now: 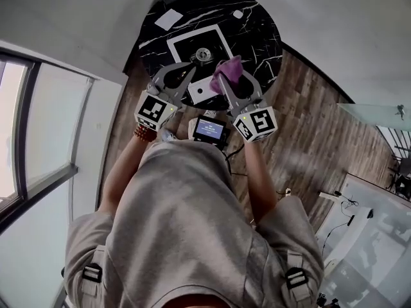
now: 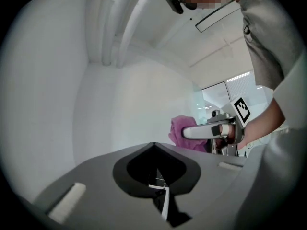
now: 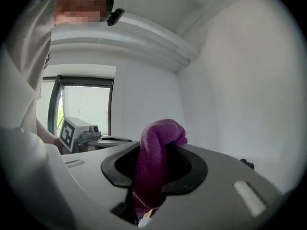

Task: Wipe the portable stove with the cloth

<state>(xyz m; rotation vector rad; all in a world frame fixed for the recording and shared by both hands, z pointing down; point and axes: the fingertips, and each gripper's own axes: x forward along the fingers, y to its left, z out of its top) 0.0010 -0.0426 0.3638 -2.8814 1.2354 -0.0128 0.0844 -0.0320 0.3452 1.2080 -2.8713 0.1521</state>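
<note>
- The left hand-held gripper (image 1: 187, 70) (image 2: 153, 146) is recorded with its jaws together, tip against tip; nothing is seen between them.
- The right hand-held gripper (image 1: 228, 81) (image 3: 156, 150) is recorded clamped on the cloth (image 1: 230, 68) (image 3: 154, 164). The purple fabric is bunched between the jaws, with a rounded fold standing out past the tips.
- In the left gripper view the right hand-held gripper (image 2: 211, 131) is seen side-on, with the cloth (image 2: 178, 131) at its tip against a white wall.
- Each hand-held gripper is held in one hand of the person, whose grey shirt (image 1: 186, 236) fills the lower head view. The two are held side by side, close but apart.
- In the head view both hand-held grippers are lined up over the near edge of the round black marbled surface (image 1: 260, 34).
- The portable stove (image 1: 203, 54) is set on that surface, roughly central, with its round burner in the middle. Its near right corner is overlapped in the picture by the cloth; whether they touch cannot be told.
- A white card (image 1: 169, 19) is noted on the far left part of the surface, apart from the stove.
- A small device with a lit screen (image 1: 210, 129) is seen below the near edge of the surface, between the person's forearms.
- A wooden floor (image 1: 314, 140) is noted to the right and a window (image 1: 38, 140) to the left.
</note>
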